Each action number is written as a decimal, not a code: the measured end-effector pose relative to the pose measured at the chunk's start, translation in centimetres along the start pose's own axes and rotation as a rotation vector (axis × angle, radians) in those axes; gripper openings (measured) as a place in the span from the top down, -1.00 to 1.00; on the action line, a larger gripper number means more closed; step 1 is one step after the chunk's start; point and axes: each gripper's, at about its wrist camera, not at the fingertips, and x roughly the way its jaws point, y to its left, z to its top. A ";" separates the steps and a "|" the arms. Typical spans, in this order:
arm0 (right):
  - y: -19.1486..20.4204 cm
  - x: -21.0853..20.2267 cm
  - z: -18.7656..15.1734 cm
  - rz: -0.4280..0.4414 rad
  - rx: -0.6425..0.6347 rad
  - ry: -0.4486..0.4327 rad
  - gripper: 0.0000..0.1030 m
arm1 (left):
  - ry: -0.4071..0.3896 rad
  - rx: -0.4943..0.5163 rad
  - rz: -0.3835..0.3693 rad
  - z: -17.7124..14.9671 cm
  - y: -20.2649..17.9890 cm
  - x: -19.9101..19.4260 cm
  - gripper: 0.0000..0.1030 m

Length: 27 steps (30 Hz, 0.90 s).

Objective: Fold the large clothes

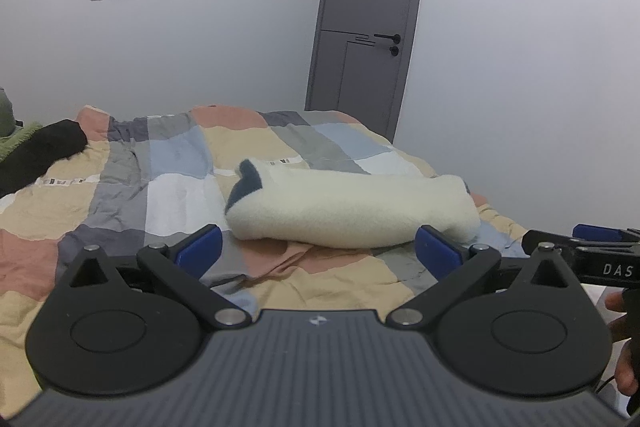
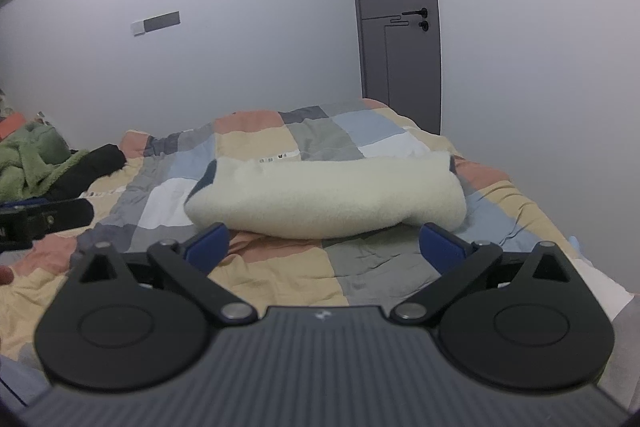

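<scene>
Two grippers hover side by side over the near end of the bed, both with their blue pads spread wide and nothing between them. The left gripper (image 1: 318, 245) and the right gripper (image 2: 326, 241) each point slightly downward at the cream fleece garment (image 1: 352, 207), which lies folded into a thick bundle just beyond their fingertips, apart from both, on the patchwork quilt (image 1: 168, 187).

From where I stand the fold looks close to done, and the risk is mostly of undoing it. That fleece is plump and springy; its dark lining (image 1: 244, 183) already peeks out at the end off to the left gripper's left, so the top layer could creep open if nudged. A careless pass could also catch the loose, wrinkled quilt beneath and drag the bundle askew. Far to the left lie a black garment (image 2: 96, 163) and a green one (image 2: 32, 159), well clear.
</scene>
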 end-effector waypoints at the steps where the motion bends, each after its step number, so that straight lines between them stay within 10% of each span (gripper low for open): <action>1: 0.0 -0.1 0.0 0.001 0.003 0.000 -1.00 | 0.000 -0.001 0.002 0.0 0.0 0.0 -1.00; 27: 0.0 -0.2 -0.1 -0.009 -0.005 0.013 -1.00 | 0.010 0.015 0.005 -0.2 -0.4 -0.1 -1.00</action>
